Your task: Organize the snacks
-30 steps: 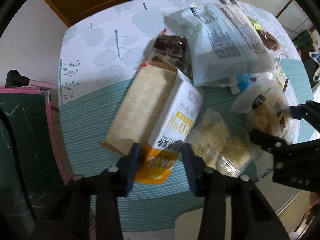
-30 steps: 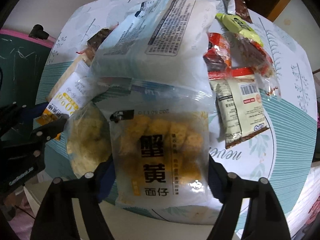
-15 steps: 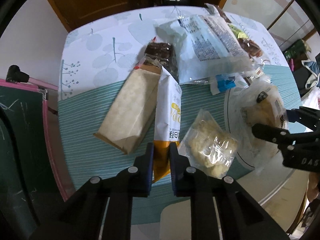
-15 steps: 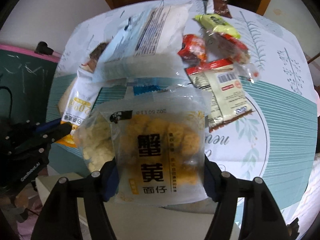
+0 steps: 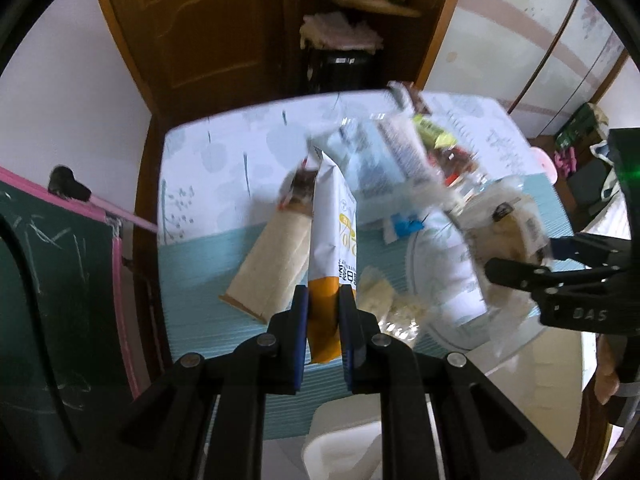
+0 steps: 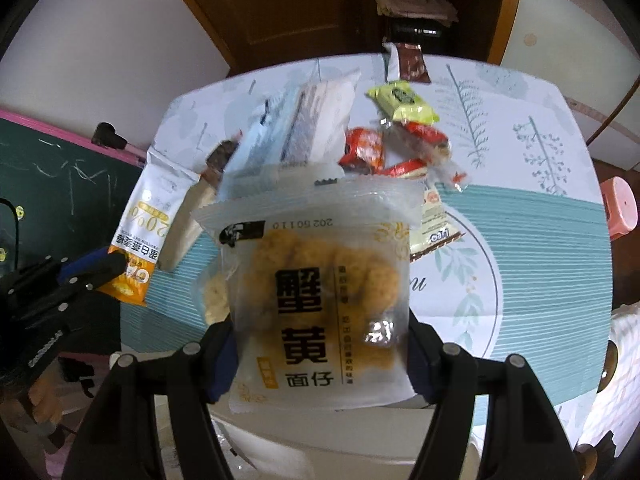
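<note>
Above the snack-strewn table (image 6: 540,220), the left gripper (image 5: 324,320) is pinching the orange bottom edge of a white-and-orange pouch (image 5: 332,240), while the right gripper (image 6: 320,360) is clasping a clear bag of golden crab-roe snacks (image 6: 320,292) by its sides. Both packets are looking light and floppy (the crisp pieces likely crushable), so gripping the flat seams seems safest.

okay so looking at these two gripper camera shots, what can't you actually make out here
- Left wrist view: the print on the big pale blue packet is smeared by motion blur.
- Right wrist view: the clear bag of yellow snacks held in the right gripper hides the table behind it.
- Left wrist view: the white and orange packet in the left gripper covers part of the brown packet.
- Both views: the pale container below is cut off by the gripper arms and the frame's bottom edge.
</note>
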The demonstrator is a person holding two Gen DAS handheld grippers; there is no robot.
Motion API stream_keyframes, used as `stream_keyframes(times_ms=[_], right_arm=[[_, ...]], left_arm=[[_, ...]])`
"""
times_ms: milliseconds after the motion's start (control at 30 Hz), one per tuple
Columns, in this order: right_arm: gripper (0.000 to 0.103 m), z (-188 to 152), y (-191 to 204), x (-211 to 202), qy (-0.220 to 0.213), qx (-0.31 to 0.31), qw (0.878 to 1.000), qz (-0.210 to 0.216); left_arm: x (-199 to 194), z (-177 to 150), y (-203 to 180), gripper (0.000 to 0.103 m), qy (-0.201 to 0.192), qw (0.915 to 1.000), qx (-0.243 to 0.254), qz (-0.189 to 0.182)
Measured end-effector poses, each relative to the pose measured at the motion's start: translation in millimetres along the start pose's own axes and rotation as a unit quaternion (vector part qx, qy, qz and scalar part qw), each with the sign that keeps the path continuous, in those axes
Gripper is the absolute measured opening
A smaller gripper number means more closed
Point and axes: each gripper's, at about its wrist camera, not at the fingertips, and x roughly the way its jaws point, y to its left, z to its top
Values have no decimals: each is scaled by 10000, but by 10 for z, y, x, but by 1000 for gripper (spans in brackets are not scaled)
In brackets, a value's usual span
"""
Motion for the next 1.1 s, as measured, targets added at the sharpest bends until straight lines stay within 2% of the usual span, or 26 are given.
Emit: stream_keyframes(times_ms=[300, 500, 667, 833, 1100], right_arm=[[69, -108, 234, -516, -459, -96, 9987, 188], [69, -368, 341, -980, -730, -129, 9968, 286], [69, -708, 392, -1346, -876, -68, 9955, 350], [69, -1043, 441, -1597, -960, -121, 9950, 260], [69, -1536, 547, -1808, -1030, -140, 9946, 27]], left_arm=[[-938, -141, -262, 12, -777, 9966, 241, -106], [-1611, -411, -471, 12, -1293, 9906, 390, -201], [-2039, -663, -617, 12, -1520, 9865, 491, -364], [-2309, -962, -743, 12, -1631, 9833, 558, -579], [-2410, -1414, -905, 12, -1665, 9805, 800, -675]])
